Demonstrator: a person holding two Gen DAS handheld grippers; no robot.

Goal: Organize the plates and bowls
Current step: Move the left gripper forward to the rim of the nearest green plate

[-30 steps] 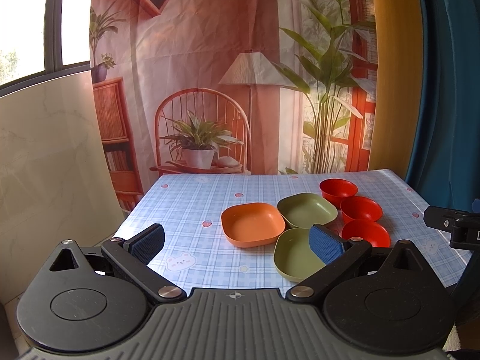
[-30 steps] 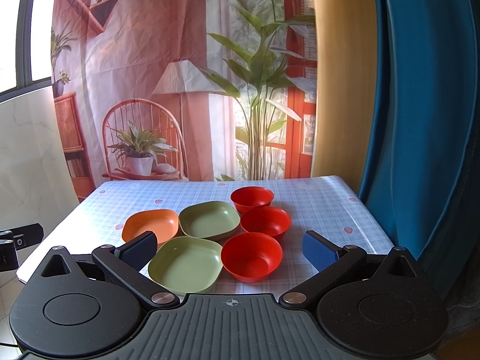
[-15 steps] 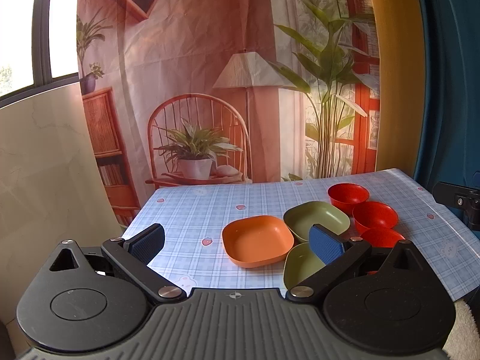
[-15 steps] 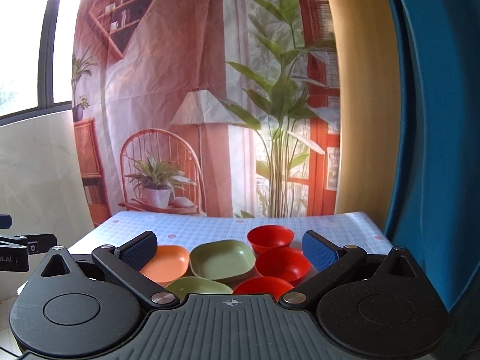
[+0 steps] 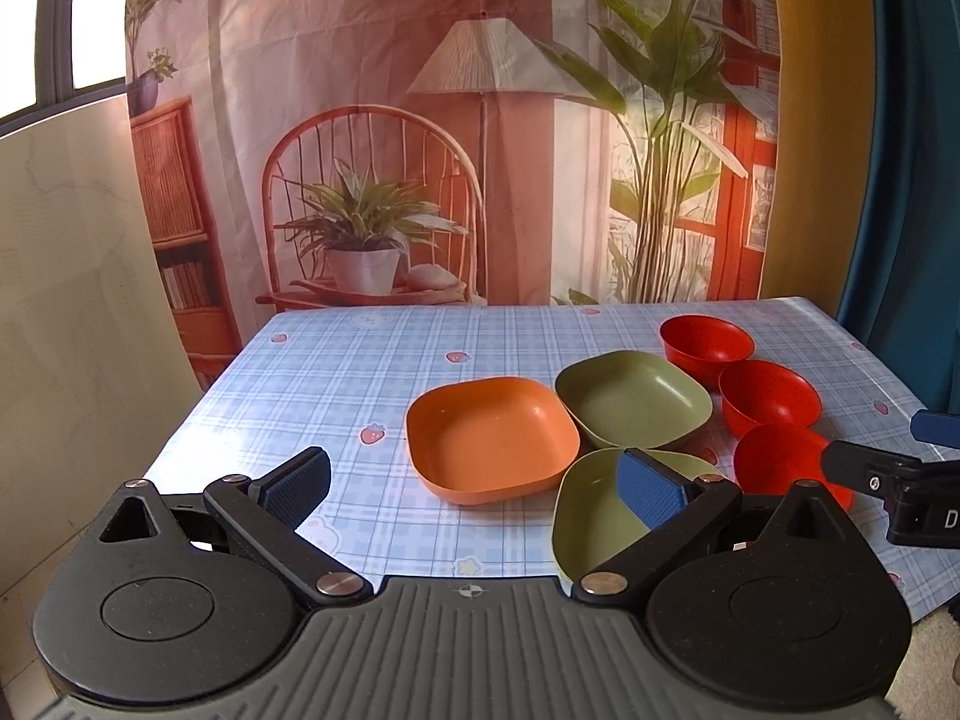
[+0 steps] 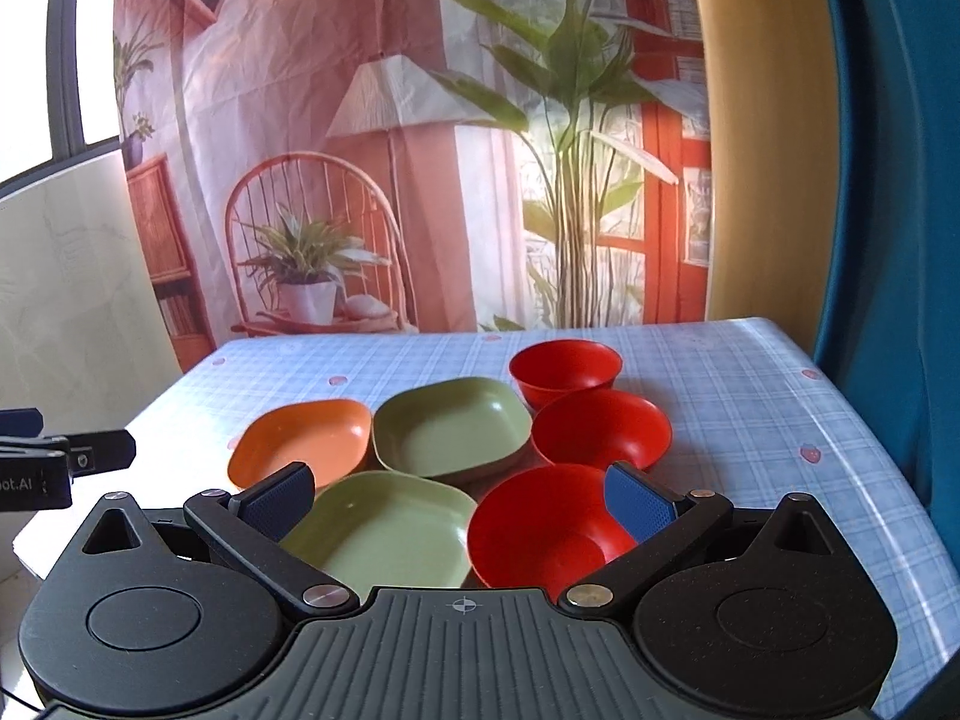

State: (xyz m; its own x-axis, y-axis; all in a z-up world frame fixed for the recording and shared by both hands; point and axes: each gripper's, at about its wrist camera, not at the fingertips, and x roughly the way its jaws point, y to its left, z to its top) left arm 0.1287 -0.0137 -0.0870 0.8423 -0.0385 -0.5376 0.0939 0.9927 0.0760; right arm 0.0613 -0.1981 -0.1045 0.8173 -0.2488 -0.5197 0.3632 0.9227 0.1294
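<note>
On the blue checked tablecloth (image 5: pixel 336 372) lie an orange square plate (image 5: pixel 489 438), a far green plate (image 5: pixel 633 399) and a near green plate (image 5: pixel 591 519). Three red bowls run in a row at the right: far (image 6: pixel 564 369), middle (image 6: pixel 600 429), near (image 6: pixel 540 528). My left gripper (image 5: pixel 474 489) is open above the table's near edge, in front of the orange plate. My right gripper (image 6: pixel 459 501) is open too, over the near green plate (image 6: pixel 390 525) and the near red bowl. Neither holds anything.
A printed backdrop (image 5: pixel 480 120) with a chair, lamp and plants hangs behind the table. A blue curtain (image 6: pixel 888 180) stands at the right, a pale wall panel (image 5: pixel 72 300) at the left. The cloth's left half and far strip are bare.
Both grippers tipped up and drew back half a second ago, then came down and forward again, so the dishes now appear closer. No dish has moved; both grippers stayed open.
</note>
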